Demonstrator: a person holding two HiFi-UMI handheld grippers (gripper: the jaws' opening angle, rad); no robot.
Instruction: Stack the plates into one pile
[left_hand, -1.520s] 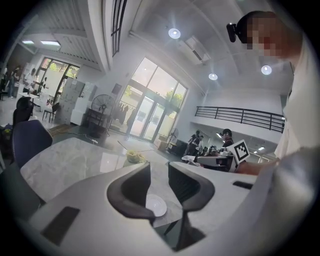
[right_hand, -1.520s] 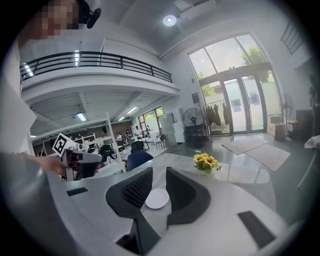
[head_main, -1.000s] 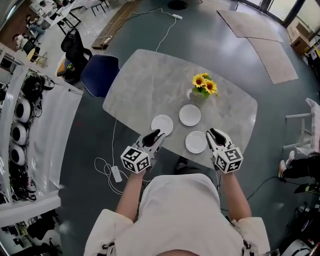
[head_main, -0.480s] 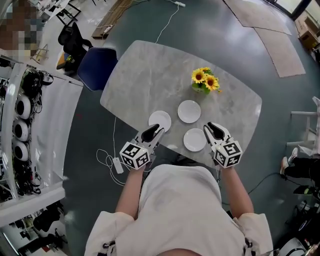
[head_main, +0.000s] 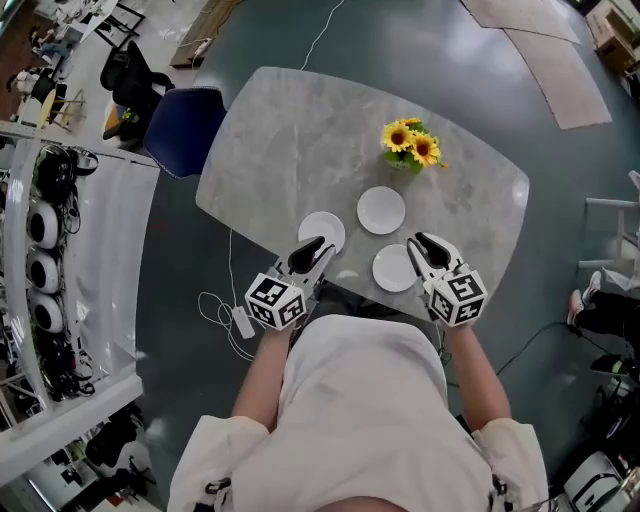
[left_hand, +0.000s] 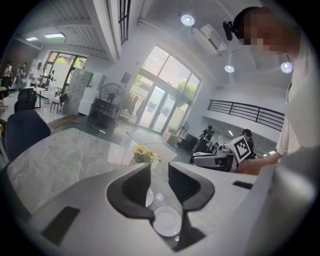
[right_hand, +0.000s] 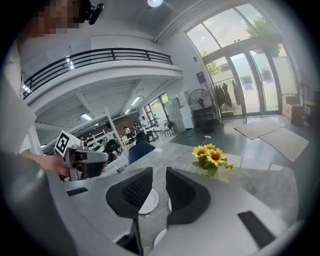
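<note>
Black-padded jaws stand apart and empty on my left gripper (head_main: 313, 250) and right gripper (head_main: 424, 246). Each is at the near rim of a white plate, the left plate (head_main: 322, 228) and the near plate (head_main: 392, 270), with the far plate (head_main: 381, 210) beyond, all three lying singly on the marble tabletop (head_main: 280, 140). I judge this the approach to a first pick, which calls for a jaw slid under a rim close to the tabletop's front edge; open marble lies leftward, while the sunflowers (head_main: 412, 146) crowd the far plate.

Open over the bare far-left table (head_main: 280, 130). Blocked just behind the plates (head_main: 381, 210) by flowers (head_main: 412, 146). Narrow gaps between plates, none touching.
</note>
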